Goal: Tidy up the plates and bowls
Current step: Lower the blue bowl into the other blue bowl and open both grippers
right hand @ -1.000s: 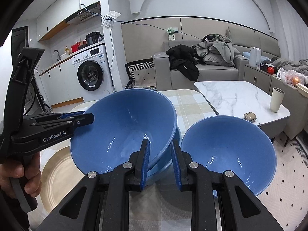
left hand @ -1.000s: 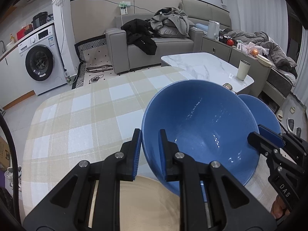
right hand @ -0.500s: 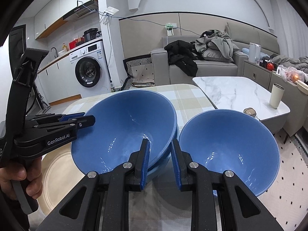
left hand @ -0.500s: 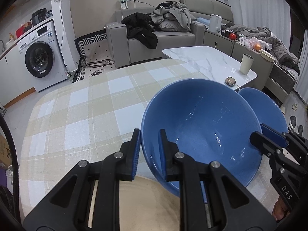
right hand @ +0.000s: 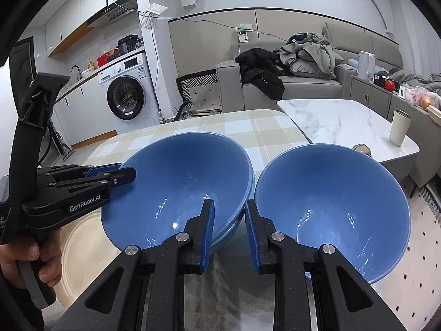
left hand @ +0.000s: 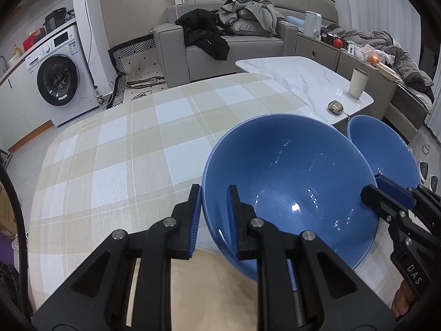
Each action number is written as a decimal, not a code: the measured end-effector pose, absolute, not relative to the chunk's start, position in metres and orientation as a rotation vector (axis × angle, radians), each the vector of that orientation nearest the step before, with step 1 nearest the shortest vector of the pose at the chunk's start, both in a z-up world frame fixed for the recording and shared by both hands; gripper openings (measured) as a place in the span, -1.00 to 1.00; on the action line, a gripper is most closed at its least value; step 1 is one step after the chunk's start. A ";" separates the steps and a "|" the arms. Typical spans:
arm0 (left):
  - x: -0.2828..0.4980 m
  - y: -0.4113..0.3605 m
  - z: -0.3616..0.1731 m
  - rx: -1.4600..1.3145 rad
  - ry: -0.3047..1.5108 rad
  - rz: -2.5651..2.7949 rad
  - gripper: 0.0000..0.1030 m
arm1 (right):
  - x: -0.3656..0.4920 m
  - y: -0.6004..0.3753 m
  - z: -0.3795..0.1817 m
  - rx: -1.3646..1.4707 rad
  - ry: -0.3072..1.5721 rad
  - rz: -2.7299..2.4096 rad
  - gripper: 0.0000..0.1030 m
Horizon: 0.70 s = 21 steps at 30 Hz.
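Note:
My left gripper [left hand: 213, 215] straddles the near left rim of a large blue bowl [left hand: 289, 190], one finger outside, one inside, with a gap around the rim. In the right wrist view this bowl [right hand: 179, 193] sits nested in another blue bowl [right hand: 234, 229] beneath it. My right gripper [right hand: 228, 231] has its jaws apart, the left finger inside the stacked bowl's rim, the right finger beside a second blue bowl [right hand: 333, 209] at the table's right edge. That bowl shows in the left wrist view [left hand: 383, 149] too. A beige plate [right hand: 82, 253] lies left of the stack.
The table has a beige and white checked cloth [left hand: 124, 151]. A marble coffee table [right hand: 344, 121] with a cup [right hand: 399, 128] stands beyond the right edge. A washing machine [right hand: 125, 91] and a sofa [right hand: 289, 82] stand further back.
The held blue bowl has come down and settled into the bowl beneath it. Both grippers stay at its rim, and the left jaws look slightly wider.

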<state>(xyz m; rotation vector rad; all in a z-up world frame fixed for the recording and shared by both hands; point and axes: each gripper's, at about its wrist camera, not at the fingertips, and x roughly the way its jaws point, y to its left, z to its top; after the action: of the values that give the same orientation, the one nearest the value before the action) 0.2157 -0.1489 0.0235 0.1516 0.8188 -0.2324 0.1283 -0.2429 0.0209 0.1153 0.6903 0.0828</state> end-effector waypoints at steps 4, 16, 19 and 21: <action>0.213 -0.153 0.020 0.162 0.824 -0.226 -0.72 | 0.130 -0.243 0.020 0.116 0.685 0.080 -0.54; 0.204 -0.148 0.015 0.156 0.870 -0.229 -0.27 | 0.128 -0.246 0.020 0.138 0.690 0.118 -0.18; 0.194 -0.143 0.020 0.121 0.868 -0.240 0.19 | 0.125 -0.249 0.023 0.165 0.686 0.146 0.09; 0.184 -0.142 0.026 0.103 0.857 -0.242 0.41 | 0.124 -0.253 0.027 0.175 0.680 0.149 0.25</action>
<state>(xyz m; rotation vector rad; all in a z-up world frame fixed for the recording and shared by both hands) 0.1844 -0.1418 0.0259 0.1026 0.8567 -0.2420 0.1237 -0.2527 0.0266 0.1752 0.6801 0.1495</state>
